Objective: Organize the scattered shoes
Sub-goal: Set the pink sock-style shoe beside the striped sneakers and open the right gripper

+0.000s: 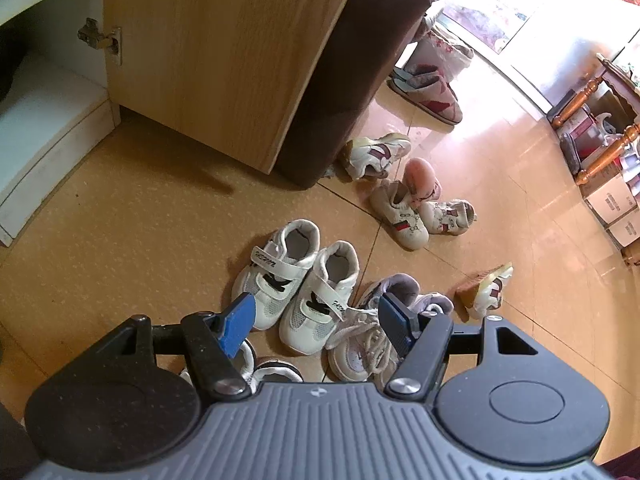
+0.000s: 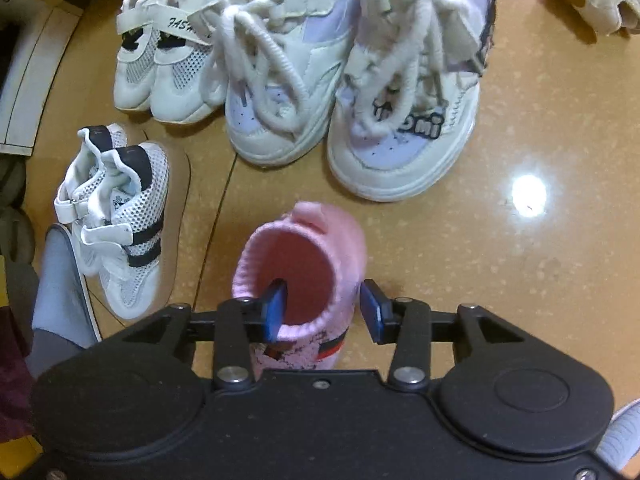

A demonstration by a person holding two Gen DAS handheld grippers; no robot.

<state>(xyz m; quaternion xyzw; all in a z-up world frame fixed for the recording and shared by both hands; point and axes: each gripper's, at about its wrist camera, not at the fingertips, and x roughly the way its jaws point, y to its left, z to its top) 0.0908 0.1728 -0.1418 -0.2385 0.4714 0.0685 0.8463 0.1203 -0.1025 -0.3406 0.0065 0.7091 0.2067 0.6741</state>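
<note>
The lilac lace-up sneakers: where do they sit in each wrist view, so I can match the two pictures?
Left wrist view: the lilac lace-up sneakers lie low and right of centre, partly hidden behind the right blue fingertip of the left gripper.
Right wrist view: the same pair fills the top centre, toes toward the camera, beyond the pink shoe.
Shared landmark: the white strap sneakers, just left of the pair in both views.

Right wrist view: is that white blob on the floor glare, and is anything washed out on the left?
Right wrist view: yes, a lamp reflection on the glossy floor, beside the lavender laced sneakers. Left wrist view: the upper right window area is blown out; fisheye bends the cabinet door.
</note>
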